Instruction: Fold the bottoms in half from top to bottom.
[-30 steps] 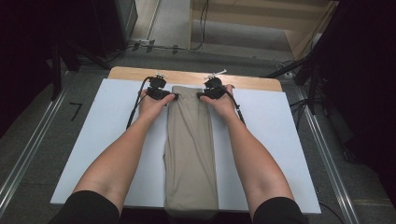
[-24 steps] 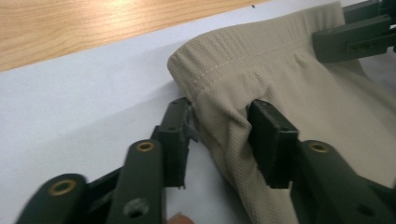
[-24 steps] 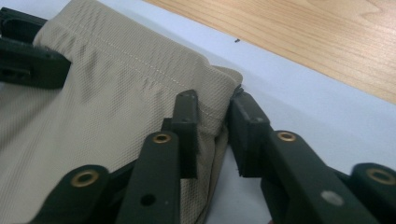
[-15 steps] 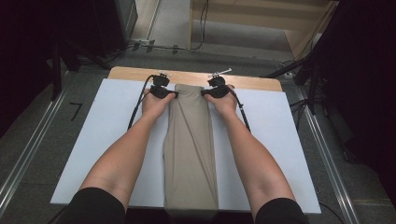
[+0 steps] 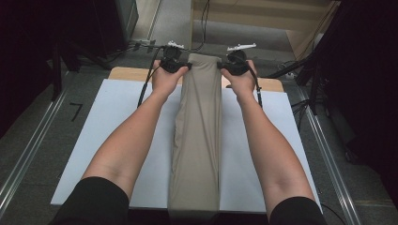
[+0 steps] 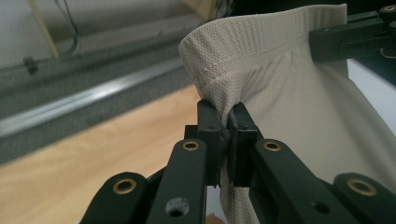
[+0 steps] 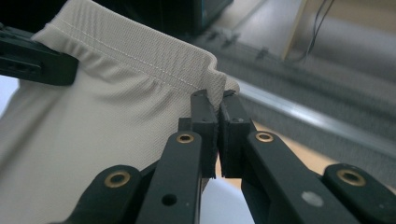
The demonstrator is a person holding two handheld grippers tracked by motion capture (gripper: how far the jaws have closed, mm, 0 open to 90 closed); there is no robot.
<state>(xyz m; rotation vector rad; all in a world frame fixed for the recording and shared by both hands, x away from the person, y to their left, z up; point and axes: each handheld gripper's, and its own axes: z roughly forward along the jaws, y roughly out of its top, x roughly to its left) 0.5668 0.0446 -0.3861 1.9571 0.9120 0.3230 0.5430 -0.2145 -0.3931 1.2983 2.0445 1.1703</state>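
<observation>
Lifted off the desk's far edge since the earlier frame, the beige garment's [image 5: 199,122] hemmed end now hangs stretched between both hands, its near end at the white desk's [image 5: 117,122] near edge. Left gripper [image 6: 227,122] and right gripper [image 7: 218,108], just clamped, pinch its stitched corners; the gripper views show the weave.

White board [image 5: 117,140] lies bare beside the beige cloth [image 5: 199,136].
</observation>
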